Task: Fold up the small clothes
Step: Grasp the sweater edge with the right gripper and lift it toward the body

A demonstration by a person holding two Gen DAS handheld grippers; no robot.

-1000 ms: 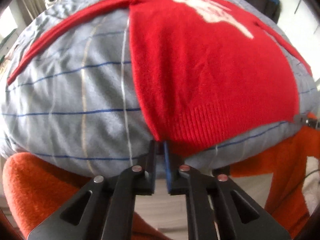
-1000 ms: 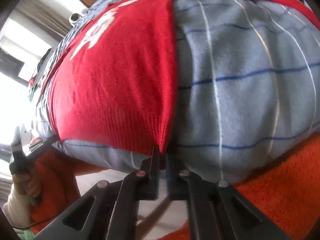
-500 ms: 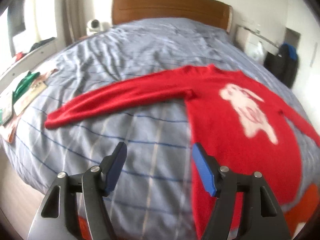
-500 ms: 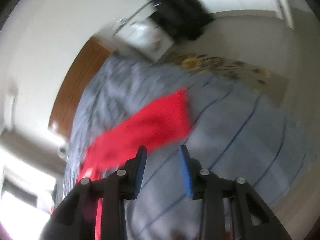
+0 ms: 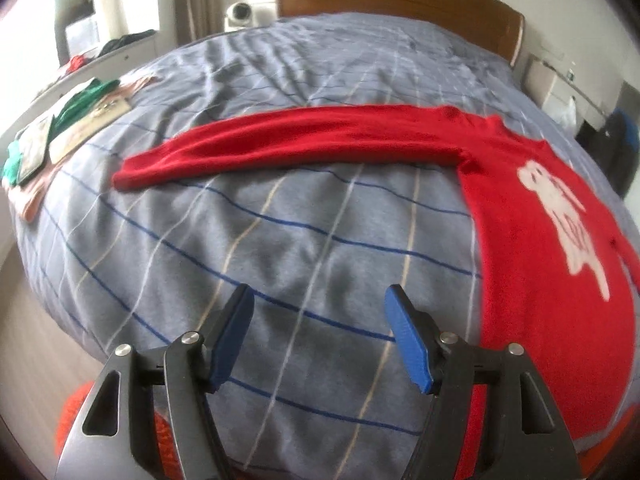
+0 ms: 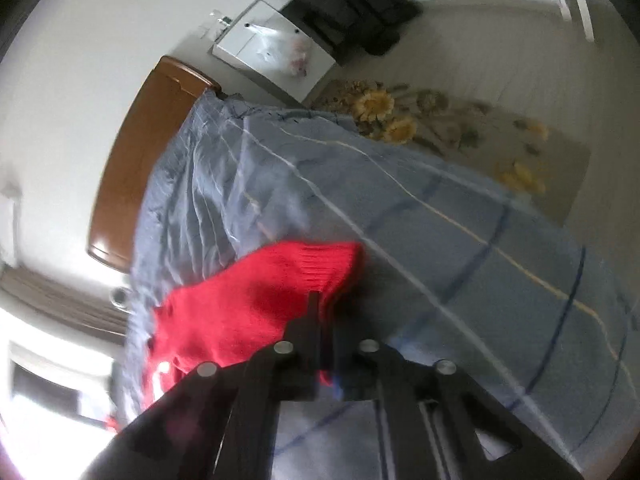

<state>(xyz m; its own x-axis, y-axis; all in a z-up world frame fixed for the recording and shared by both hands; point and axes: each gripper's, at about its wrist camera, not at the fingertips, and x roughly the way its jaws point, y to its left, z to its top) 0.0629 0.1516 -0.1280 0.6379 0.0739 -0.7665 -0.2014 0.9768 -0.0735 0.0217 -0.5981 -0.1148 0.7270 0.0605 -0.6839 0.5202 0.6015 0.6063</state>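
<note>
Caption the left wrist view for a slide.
Open left gripper hovers over the striped bedspread, facing a red sweater laid flat with one sleeve outstretched.

Red sweater (image 5: pixel 532 248) runs off the frame's right edge; right tool (image 6: pixel 325 320) blurred.

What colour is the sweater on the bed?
The sweater is red with a white picture, clearest in the left wrist view.

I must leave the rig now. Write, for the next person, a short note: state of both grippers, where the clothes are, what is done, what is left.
Left gripper: open, empty, above the blanket.
Right gripper: shut on the cuff of one sleeve.
Red sweater: flat on the bed, front up, other sleeve stretched out sideways.
Done: sweater spread out.
Left: fold both sleeves in, then fold the body.
</note>
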